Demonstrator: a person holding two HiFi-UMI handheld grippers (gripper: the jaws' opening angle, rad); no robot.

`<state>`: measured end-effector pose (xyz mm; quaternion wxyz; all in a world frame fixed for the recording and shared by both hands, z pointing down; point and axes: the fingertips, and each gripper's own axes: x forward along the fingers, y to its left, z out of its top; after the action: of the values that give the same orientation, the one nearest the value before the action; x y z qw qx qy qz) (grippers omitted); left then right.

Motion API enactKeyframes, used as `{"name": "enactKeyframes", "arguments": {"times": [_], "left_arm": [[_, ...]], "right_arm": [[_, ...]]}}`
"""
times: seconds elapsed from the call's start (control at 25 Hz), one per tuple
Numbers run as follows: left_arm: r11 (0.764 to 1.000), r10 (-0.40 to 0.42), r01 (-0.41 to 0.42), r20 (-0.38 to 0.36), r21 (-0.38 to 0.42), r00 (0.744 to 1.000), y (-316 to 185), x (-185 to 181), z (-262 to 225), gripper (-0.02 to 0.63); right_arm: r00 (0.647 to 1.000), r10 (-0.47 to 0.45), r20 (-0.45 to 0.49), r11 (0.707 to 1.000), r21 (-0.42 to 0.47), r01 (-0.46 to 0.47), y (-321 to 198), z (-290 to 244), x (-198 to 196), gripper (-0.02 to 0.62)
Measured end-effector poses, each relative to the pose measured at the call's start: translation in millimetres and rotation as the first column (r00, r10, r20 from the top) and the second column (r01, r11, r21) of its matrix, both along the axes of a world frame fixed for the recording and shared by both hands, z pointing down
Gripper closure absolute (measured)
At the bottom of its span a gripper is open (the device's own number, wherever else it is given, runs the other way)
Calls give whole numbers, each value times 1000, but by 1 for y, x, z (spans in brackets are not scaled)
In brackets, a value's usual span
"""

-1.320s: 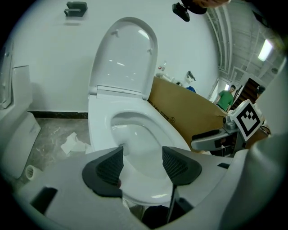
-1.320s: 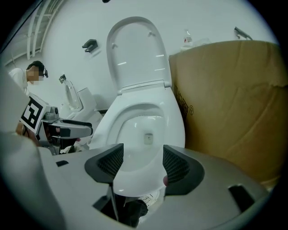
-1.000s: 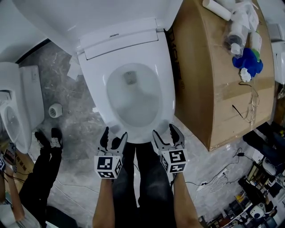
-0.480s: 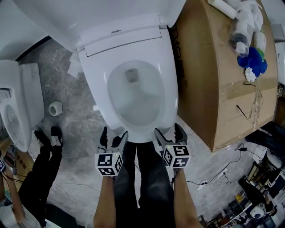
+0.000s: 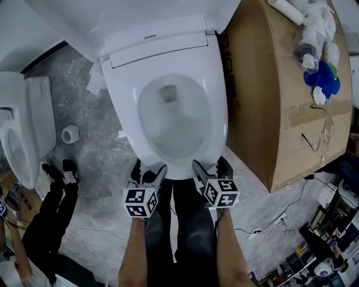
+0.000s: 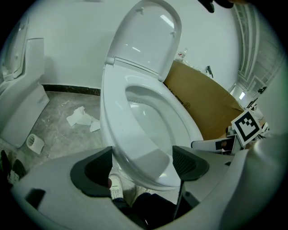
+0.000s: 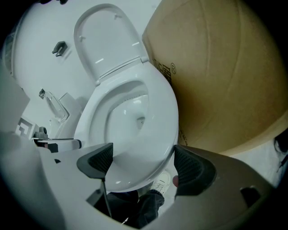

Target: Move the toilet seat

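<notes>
A white toilet stands in front of me with its seat [image 5: 126,112] down on the bowl and its lid [image 5: 140,14] raised against the wall. My left gripper [image 5: 148,169] is at the seat's front edge, left of centre. Its jaws are opening, and the seat's front rim [image 6: 148,166] lies between them untouched. My right gripper [image 5: 209,165] is at the front edge, right of centre. Its jaws are opening too, with the rim [image 7: 135,173] between the pads and no contact. The lid [image 6: 148,36] stands upright behind the seat [image 7: 164,121].
A large cardboard box [image 5: 280,101] stands close on the toilet's right, with bottles and a blue object [image 5: 321,78] on it. A second toilet [image 5: 22,140] stands at the left. Paper scraps [image 5: 95,84] and a roll [image 5: 70,134] lie on the floor. Cables [image 5: 269,224] run at lower right.
Both grippers have moved forward up to the seat's front rim, and their jaws have spread wider.
</notes>
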<state>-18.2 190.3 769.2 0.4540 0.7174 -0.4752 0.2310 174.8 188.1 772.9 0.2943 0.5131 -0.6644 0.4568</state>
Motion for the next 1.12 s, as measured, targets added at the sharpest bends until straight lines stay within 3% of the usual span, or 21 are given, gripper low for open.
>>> {"name": "enactKeyframes", "arguments": {"times": [0.6,1.12], "left_arm": [[999,-35,36,-35,14,999,-2,6,-18,202],[996,-11,15,-38,93,999,-3,4,-69,202]], "right_arm": [[995,51,85,998,25,-53,-2,-18,-4,195],[993,11,114,994,111,-23,-2,-79,-5,195]]}}
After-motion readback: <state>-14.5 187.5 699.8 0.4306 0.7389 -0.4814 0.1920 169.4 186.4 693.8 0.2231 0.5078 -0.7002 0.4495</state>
